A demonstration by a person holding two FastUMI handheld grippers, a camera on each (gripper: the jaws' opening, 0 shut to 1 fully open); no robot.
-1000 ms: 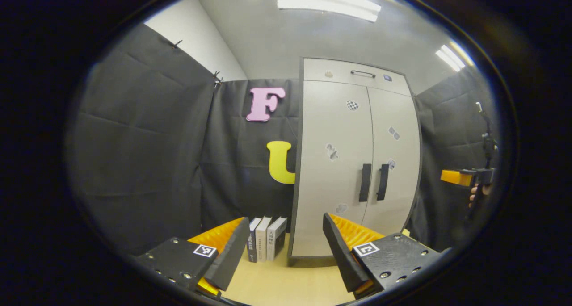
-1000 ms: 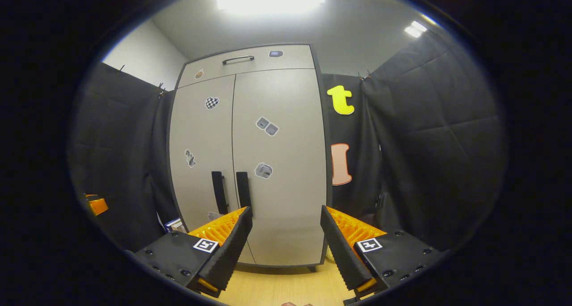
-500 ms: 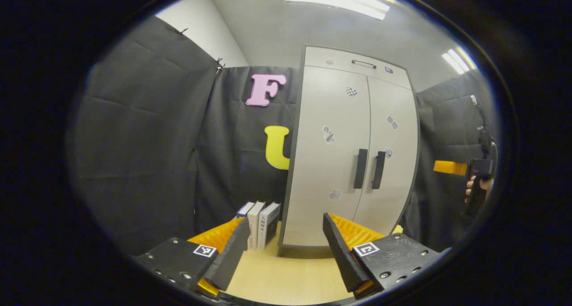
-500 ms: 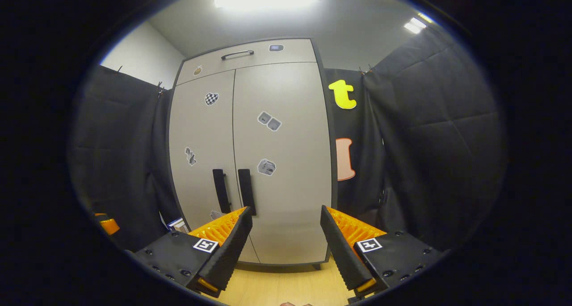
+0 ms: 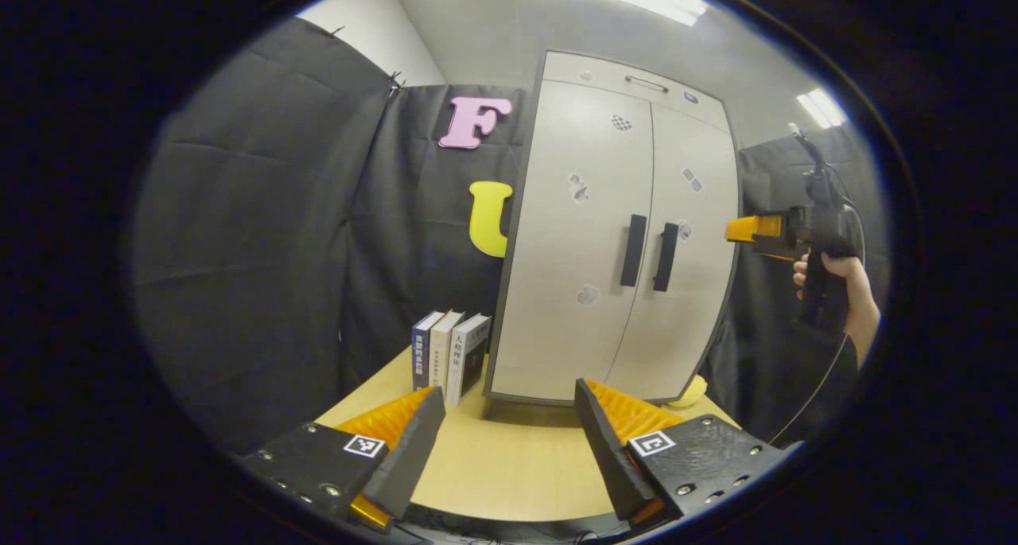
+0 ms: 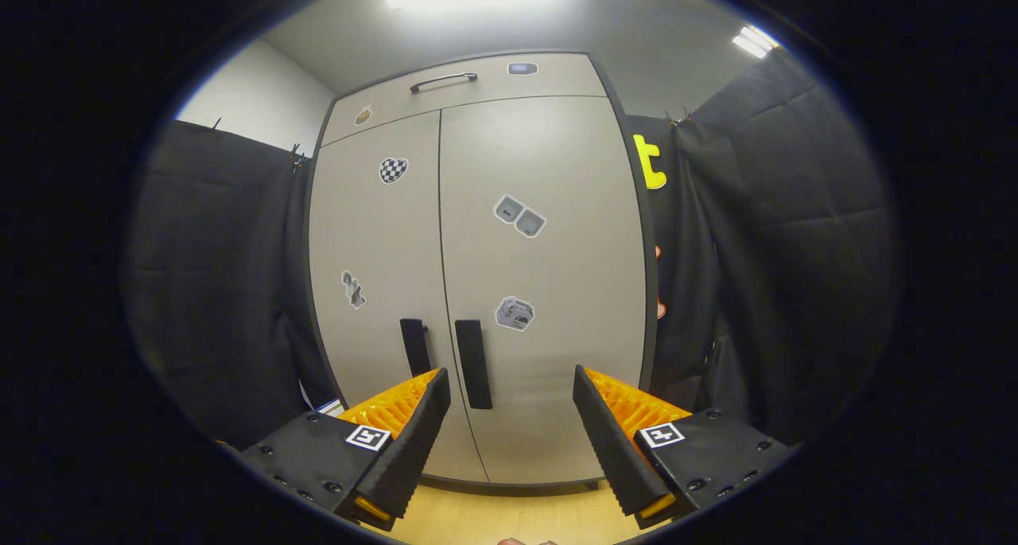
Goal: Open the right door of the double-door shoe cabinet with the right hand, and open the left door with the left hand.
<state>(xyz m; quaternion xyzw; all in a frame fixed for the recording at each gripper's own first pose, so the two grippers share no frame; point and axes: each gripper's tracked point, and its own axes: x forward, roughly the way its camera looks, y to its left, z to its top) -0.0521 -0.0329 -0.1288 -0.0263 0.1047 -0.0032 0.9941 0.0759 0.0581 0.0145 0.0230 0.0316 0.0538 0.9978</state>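
Shoe cabinet (image 6: 477, 274): a pale double-door cabinet is seen standing on a light wooden surface (image 5: 509, 465), both doors shut.
Right door (image 6: 549, 290): closed; its dark vertical handle (image 6: 473, 363) is set just beside the centre seam.
Left door (image 6: 378, 290): closed; its handle (image 6: 413, 346) is placed just left of the seam.
Top panel: a slim horizontal handle (image 6: 443, 81) is seen above the doors.
Stickers: several small ones are scattered over both doors.
Right gripper (image 6: 510, 437): fingers are spread apart, nothing held; it is pointed at the right door, near its handle but not touching. In the left gripper view it (image 5: 744, 231) is seen held by a hand (image 5: 831, 274) beside the cabinet.
Left gripper (image 5: 509, 449): fingers are released, nothing between them; it is held over the surface's near edge, well apart from the cabinet.
Books (image 5: 449, 354): three are stood upright just left of the cabinet.
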